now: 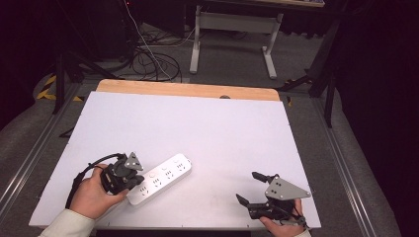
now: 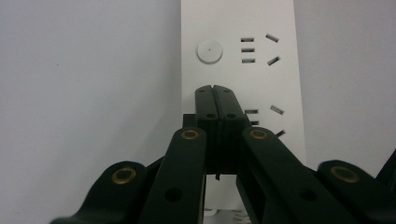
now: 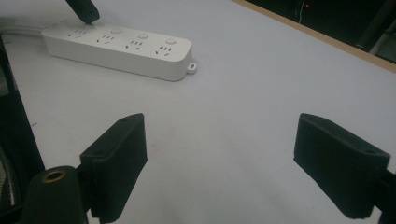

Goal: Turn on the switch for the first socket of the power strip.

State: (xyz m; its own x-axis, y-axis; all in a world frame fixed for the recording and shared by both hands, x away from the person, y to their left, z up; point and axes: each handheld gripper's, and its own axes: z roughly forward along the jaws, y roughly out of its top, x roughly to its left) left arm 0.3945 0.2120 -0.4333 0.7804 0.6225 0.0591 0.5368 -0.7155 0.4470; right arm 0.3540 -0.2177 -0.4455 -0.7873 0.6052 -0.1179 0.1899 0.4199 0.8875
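Observation:
A white power strip (image 1: pixel 165 175) with several sockets and round buttons lies slantwise on the white table, left of centre near the front. My left gripper (image 1: pixel 137 182) is over its near end. In the left gripper view, my left gripper (image 2: pixel 215 88) is shut with nothing between the jaws, and its tips are on or just above the strip (image 2: pixel 243 23), below a round button (image 2: pixel 209 50). My right gripper (image 1: pixel 246 186) stands open at the front right, well apart from the strip. In the right gripper view, my right gripper (image 3: pixel 229 154) has bare table between its pads, with the strip (image 3: pixel 121 49) farther off.
The white table top (image 1: pixel 197 128) has a wooden strip (image 1: pixel 188 90) along its far edge. Beyond it on the floor are cables (image 1: pixel 148 59) and a white desk frame (image 1: pixel 232 29). Metal rails (image 1: pixel 346 163) run along both sides of the table.

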